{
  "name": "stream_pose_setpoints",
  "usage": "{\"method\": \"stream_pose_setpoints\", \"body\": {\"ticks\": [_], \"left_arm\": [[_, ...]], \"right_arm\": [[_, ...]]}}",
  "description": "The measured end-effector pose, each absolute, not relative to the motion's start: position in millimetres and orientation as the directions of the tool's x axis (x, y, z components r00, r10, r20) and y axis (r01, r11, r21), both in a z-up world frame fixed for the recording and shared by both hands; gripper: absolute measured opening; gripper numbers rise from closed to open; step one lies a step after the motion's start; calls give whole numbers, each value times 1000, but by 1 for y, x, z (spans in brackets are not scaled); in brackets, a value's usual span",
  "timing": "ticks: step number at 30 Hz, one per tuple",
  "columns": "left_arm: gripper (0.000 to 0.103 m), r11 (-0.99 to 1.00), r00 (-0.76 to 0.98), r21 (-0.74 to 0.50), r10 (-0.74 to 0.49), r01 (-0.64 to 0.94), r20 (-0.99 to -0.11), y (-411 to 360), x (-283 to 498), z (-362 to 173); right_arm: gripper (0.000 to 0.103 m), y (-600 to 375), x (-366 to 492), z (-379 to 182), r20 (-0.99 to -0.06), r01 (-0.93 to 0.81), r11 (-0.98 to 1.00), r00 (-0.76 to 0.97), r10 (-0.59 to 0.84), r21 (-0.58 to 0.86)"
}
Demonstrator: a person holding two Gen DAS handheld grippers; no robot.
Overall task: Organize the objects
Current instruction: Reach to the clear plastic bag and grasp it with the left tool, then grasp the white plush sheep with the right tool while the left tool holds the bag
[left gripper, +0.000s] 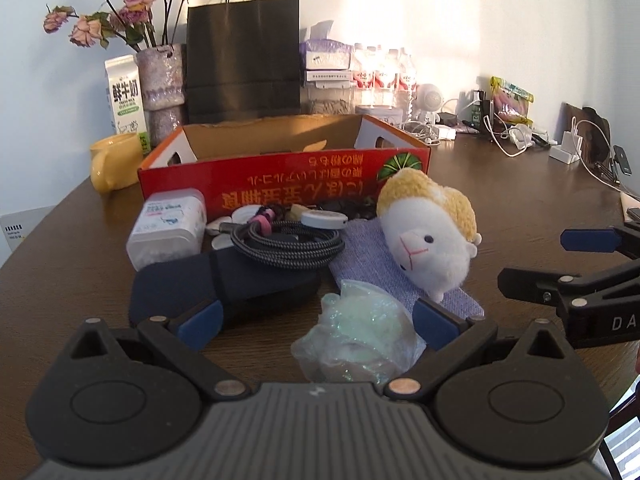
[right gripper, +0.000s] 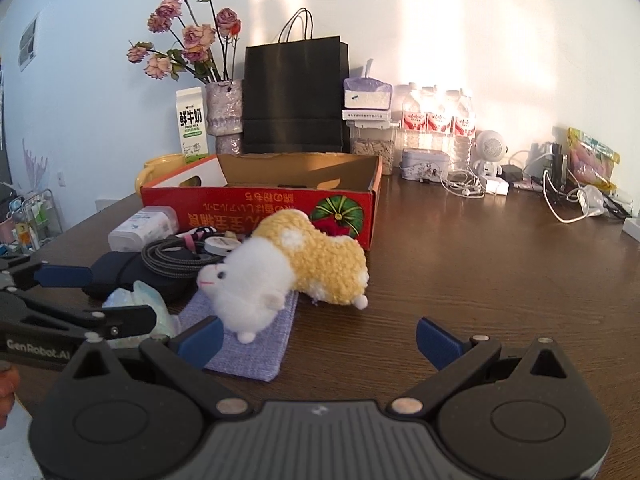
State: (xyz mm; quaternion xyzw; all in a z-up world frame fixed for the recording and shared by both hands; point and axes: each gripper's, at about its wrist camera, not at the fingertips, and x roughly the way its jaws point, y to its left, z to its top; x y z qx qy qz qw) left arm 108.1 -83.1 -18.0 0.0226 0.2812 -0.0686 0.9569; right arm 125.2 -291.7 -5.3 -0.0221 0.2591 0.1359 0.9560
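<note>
Plush sheep lies on the lilac cloth at 6 o'clock of the red box; judged light, soft, compressible. Grip mid-body. Left tongs and right tongs both stand apart, empty.

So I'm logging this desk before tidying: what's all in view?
Cardboard box: 1, red, centre.
Plush sheep: 1, white and yellow, on the cloth.
Cloth: 1, lavender, before the box.
Cable coil: 1, grey, left of the sheep.
Pouch: 1, navy, under the cable.
Plastic wrap: 1, clear, nearest.
Paper bag: 1, black, back.
Milk carton: 1, white, back left.
Left gripper: fingers open around the wrap.
Right gripper: fingers open.
</note>
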Motion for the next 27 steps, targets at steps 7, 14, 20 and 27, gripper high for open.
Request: {"method": "stream_pose_setpoints", "body": {"ticks": [7, 14, 20, 27], "left_arm": [[84, 985, 817, -15, -150, 170, -556, -85, 112, -24], [46, 972, 803, -80, -228, 222, -551, -78, 107, -23], [45, 972, 826, -96, -234, 215, -513, -69, 101, -14], [45, 973, 850, -130, -229, 190, -475, -51, 98, -1]], "right_arm": [[103, -288, 130, -9, -510, -288, 957, 819, 263, 32], [103, -282, 131, -12, -521, -300, 954, 810, 270, 29], [103, -277, 133, -12, -530, -305, 952, 804, 271, 25], [103, -264, 141, -8, -543, -330, 943, 786, 296, 36]]}}
